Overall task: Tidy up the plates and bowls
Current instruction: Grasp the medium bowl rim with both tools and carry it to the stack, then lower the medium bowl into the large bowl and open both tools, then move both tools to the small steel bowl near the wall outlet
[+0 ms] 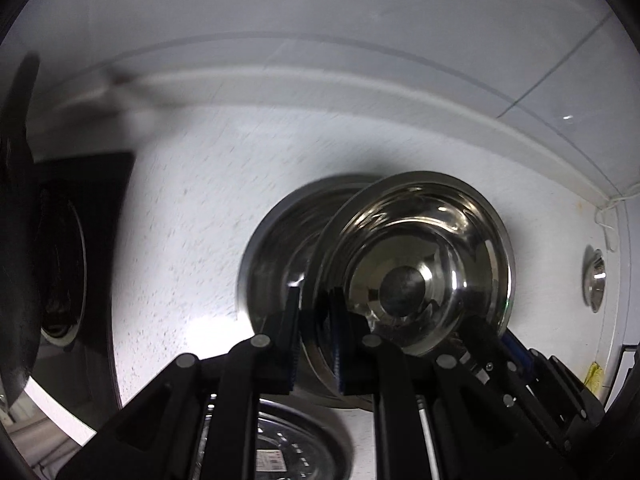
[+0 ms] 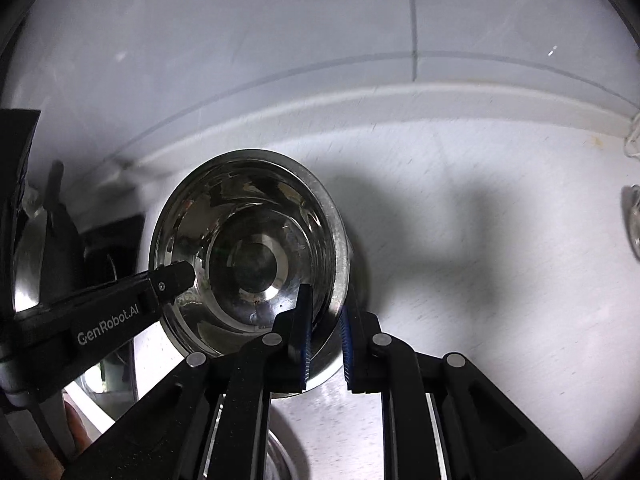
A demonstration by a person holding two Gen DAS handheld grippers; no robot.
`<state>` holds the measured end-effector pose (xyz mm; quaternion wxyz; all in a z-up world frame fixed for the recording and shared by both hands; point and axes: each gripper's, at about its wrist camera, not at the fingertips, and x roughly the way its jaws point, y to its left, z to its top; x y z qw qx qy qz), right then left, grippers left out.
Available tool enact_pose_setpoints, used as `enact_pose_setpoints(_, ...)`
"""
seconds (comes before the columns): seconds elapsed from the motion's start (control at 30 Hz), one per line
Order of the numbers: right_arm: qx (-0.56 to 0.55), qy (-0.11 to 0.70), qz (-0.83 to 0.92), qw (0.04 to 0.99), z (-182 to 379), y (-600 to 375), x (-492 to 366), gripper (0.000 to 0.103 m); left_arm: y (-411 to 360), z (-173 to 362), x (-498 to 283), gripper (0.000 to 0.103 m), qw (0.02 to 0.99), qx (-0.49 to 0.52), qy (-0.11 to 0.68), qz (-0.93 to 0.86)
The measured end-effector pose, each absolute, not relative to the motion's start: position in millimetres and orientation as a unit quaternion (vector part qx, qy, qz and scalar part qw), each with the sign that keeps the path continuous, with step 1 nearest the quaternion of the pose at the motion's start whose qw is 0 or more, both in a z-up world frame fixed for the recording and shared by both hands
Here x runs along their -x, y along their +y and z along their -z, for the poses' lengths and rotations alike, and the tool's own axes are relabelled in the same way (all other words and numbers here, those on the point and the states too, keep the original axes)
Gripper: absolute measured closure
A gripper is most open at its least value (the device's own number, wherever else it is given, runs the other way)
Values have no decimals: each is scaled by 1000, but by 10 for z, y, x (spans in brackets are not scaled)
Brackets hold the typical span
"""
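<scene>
A shiny steel bowl [image 1: 416, 256] is held tilted above the white counter, its inside facing both cameras. My left gripper [image 1: 314, 320] is shut on its near-left rim. My right gripper [image 2: 324, 332] is shut on the same bowl [image 2: 248, 248] at its near-right rim; the left gripper's finger also shows at the bowl's left side in the right wrist view [image 2: 172, 280]. A second steel bowl [image 1: 276, 240] sits on the counter just behind and left of the held one.
A black stove [image 1: 80, 240] with a dark pan lies at the left. Another steel dish [image 1: 288, 448] lies below my left gripper. A small steel item [image 1: 594, 276] sits at the far right by the wall. White tiled wall behind.
</scene>
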<state>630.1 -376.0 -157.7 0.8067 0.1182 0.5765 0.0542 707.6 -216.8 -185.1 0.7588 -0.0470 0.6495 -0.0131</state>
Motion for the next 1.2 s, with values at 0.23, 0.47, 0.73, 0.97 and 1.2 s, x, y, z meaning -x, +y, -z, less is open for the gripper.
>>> enact_pose_setpoints(0.23,-107,615,-48,779,1956,-3533,-6401,91,-2167,2316,-7044,91,735,55,676,-2)
enact_pose_setpoints(0.47,-73,623,-45,777,2071,-3415,-6544,88,-2276,2426,-7062,87,735,34,677,-18)
enact_pose_setpoints(0.73,-83,592,-66,799,1812,-3553,-6441,48,-2352,2063,-7087,83,753,32,657,-30)
enact_pose_setpoints(0.97,-153,527,-52,834,1346,-4386,-6230,47,-3152,1447,-7109,76,782,30,621,53)
enact_pose_setpoints(1.2,-227,458,118,851,1116,-6229,-5607,37,-4931,1256,-7055,72,752,-6,624,212)
